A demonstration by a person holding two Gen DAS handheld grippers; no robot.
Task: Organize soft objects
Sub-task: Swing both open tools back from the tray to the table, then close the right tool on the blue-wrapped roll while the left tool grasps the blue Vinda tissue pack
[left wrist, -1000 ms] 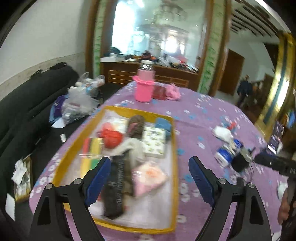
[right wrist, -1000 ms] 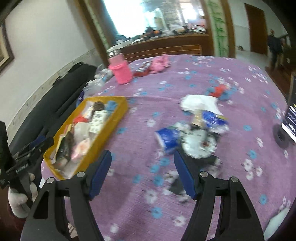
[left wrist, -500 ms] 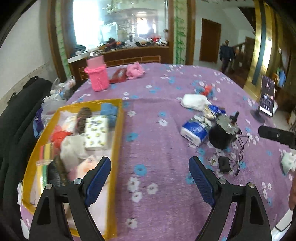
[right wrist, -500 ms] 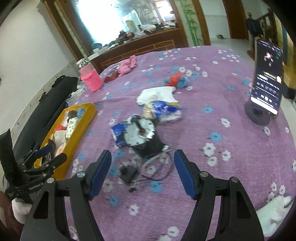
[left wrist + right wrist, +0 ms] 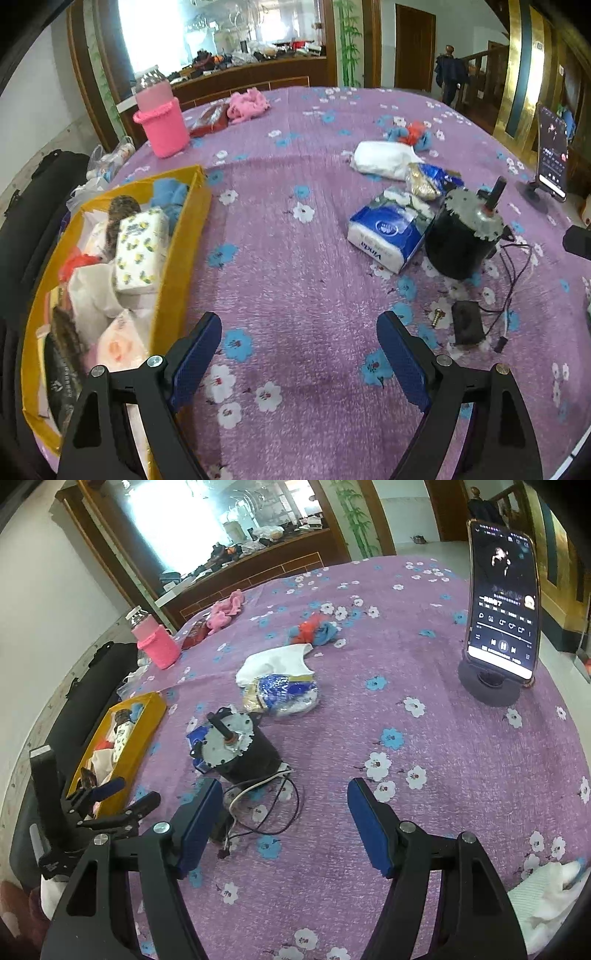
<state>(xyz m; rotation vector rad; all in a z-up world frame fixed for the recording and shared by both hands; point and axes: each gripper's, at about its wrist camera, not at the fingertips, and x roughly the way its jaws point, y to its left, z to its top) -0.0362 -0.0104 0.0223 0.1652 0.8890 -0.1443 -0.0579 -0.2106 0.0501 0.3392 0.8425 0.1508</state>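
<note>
Purple flowered tablecloth (image 5: 295,288), yellow tray (image 5: 184,236)

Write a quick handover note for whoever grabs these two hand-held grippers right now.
Left hand-held gripper: open, empty, over bare cloth beside the yellow tray.
Right hand-held gripper: open, empty, near the black motor and its wires.
Done: the tray already holds several tissue packs and soft items.
Left: blue tissue pack against the motor, white cloth, shiny blue bag, red-and-blue cloth, pink cloth.

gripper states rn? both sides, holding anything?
Left gripper: open, holding nothing.
Right gripper: open, holding nothing.
</note>
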